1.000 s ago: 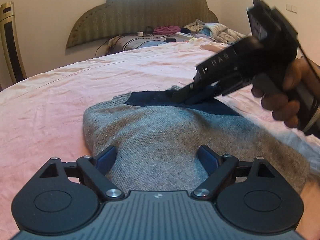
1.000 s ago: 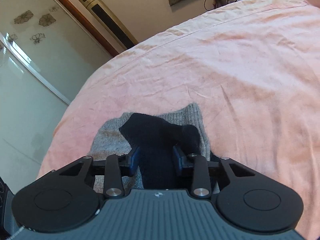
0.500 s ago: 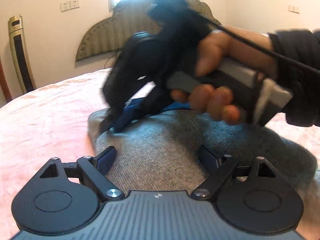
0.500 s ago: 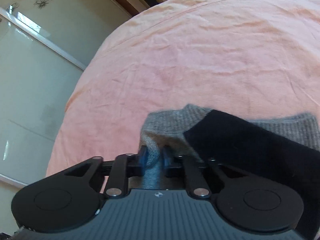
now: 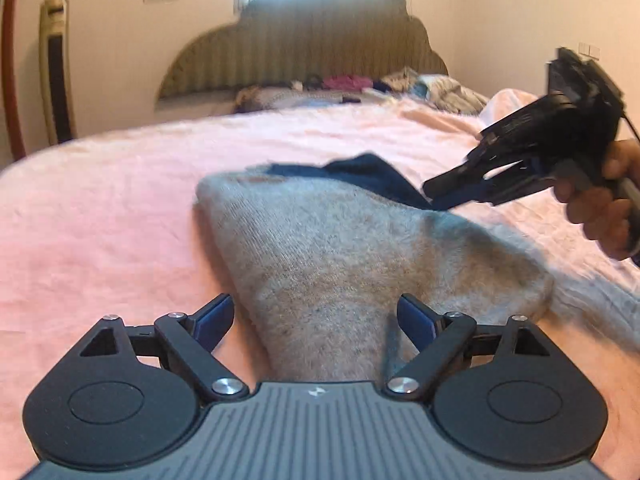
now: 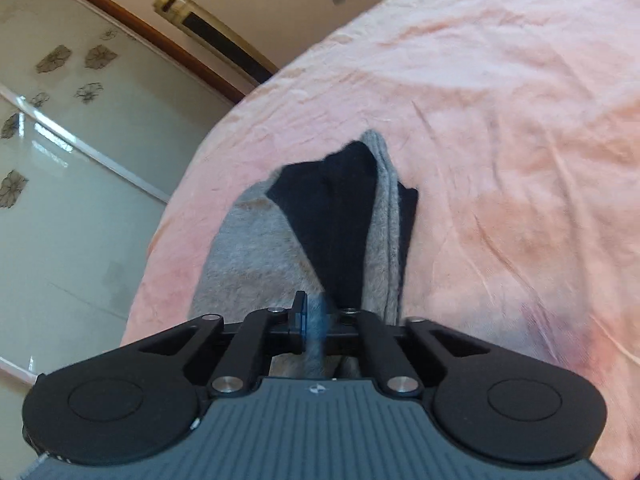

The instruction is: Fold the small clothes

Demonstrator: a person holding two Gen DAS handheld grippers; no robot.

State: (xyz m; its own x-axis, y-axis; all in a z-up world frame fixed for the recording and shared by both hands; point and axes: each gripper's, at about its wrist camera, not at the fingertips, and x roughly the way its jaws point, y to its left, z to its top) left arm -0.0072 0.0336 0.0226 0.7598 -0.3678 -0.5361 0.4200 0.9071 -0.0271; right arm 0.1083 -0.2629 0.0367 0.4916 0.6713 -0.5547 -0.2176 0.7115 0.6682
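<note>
A small grey knit garment with dark navy parts lies on the pink bedsheet. My left gripper is open, its fingers on either side of the grey cloth's near end. My right gripper is shut on a fold of the grey cloth, with the navy part stretched out ahead of it. In the left wrist view the right gripper is at the garment's right edge, held by a hand.
A padded headboard and a pile of clothes are at the far end of the bed. A tall floor-standing unit stands by the wall. Glass sliding doors are left of the bed.
My right gripper crossed over the garment to its left side, then swung back to the right edge, still pinching grey cloth. The garment's far edge has shifted. My left gripper stayed open and in place.
</note>
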